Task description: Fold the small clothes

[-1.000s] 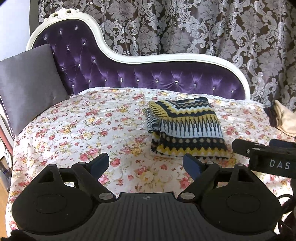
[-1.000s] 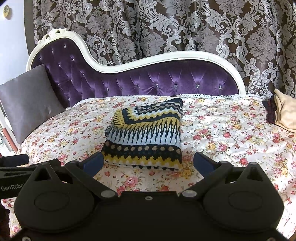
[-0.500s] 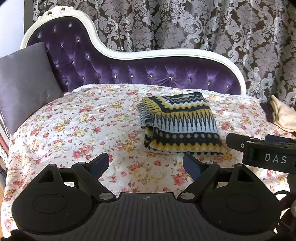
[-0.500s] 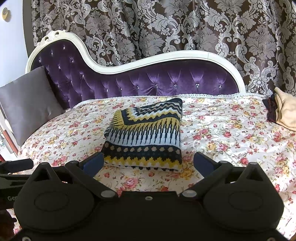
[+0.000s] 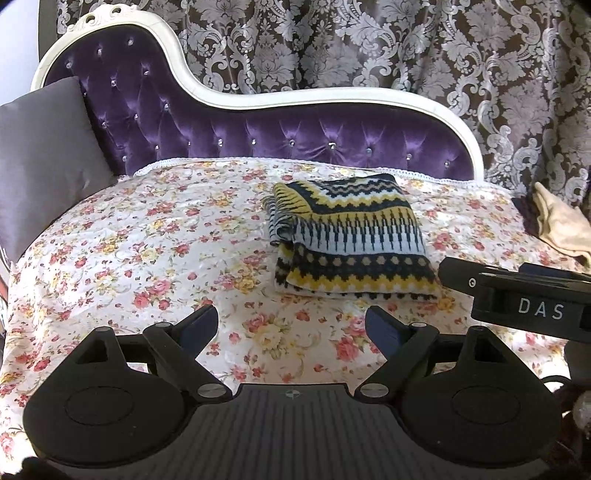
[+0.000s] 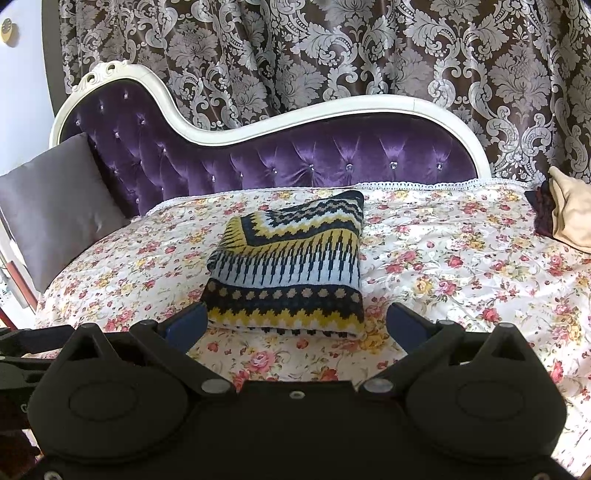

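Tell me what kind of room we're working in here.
Likely a bedroom or sitting room at home: a purple tufted chaise with a floral cover, damask curtains behind, and a folded knit lying on it.

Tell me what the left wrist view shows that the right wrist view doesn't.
Only the left wrist view shows the layered left edge of the folded knit and the right tool's side marked DAS. Only the right wrist view shows a round gold fitting on the wall and part of the left tool's body. Both share the floral cover, grey cushion, purple backrest, and each view's own tool open and empty.
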Available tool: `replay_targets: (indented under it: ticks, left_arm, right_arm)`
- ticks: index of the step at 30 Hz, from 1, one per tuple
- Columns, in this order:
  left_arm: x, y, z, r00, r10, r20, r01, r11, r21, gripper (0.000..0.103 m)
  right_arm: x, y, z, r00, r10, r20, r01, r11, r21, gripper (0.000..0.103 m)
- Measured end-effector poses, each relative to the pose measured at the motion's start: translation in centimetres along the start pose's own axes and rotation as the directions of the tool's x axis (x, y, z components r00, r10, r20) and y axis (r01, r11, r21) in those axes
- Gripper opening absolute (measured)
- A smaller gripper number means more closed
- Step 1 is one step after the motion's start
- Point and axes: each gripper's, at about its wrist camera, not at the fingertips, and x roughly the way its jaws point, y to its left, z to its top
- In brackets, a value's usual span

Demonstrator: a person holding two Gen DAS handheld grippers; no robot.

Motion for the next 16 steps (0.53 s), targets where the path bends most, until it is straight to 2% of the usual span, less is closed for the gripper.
replay_targets:
  ticks: [16]
  left_arm:
    - [-0.06, -0.26, 0.21, 1.0, -0.011, 0.003, 0.011, 1.0, 0.009, 0.087]
  right_arm:
    - [0.04, 0.0, 0.0, 1.0, 0.001, -0.003, -0.001, 1.0, 0.001, 0.103]
